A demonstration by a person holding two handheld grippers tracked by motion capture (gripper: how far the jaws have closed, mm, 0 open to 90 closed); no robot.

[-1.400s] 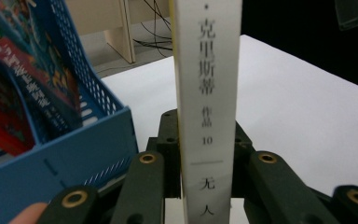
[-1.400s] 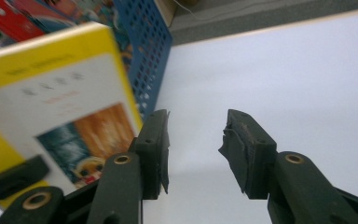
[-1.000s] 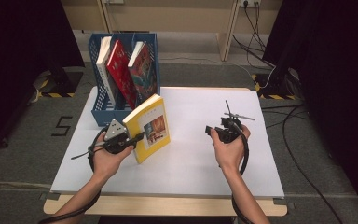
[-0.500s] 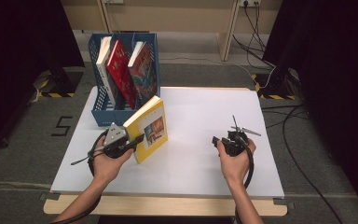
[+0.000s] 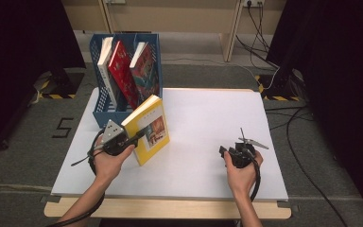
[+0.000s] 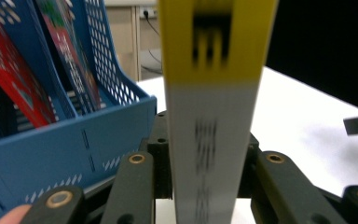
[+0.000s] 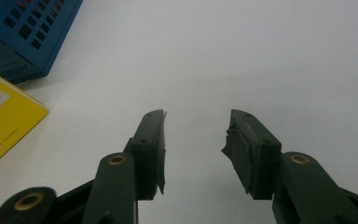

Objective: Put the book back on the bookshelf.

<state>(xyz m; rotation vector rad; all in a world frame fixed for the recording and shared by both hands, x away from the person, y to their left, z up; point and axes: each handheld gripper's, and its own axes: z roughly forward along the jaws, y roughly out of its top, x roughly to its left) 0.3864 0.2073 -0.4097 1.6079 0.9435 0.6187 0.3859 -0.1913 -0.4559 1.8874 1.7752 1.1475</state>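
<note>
High view: a white table [image 5: 203, 123] carries, at its far left corner, a blue file rack [image 5: 105, 101] holding three upright books, one white-spined [image 5: 105, 56], one red [image 5: 123, 75] and one with a red and green cover [image 5: 146, 68]. Just in front of the rack a yellow book [image 5: 147, 130] stands on its lower edge, tilted, its cover facing right; the left gripper [image 5: 139, 134], held in the person's left hand [image 5: 106, 161], is clamped on the book's near edge. Well apart, at the near right of the table, the right hand [image 5: 240, 172] holds the right gripper [image 5: 224, 152] low over bare tabletop. Left gripper view: the yellow book's [image 6: 212, 116] spine rises between the two black jaws, which press it from both sides; the spine is yellow above and white below, its print blurred. The rack's perforated blue wall [image 6: 65, 144] stands just beside it, with the red book [image 6: 9, 70] leaning inside, a nearness the high view renders less plainly. Right gripper view: the right gripper [image 7: 195, 149] is released, its jaws spread with nothing between them, a state too small to judge from above; a corner of the yellow book [image 7: 4, 121] and of the rack [image 7: 23, 32] lie at the left edge.
</note>
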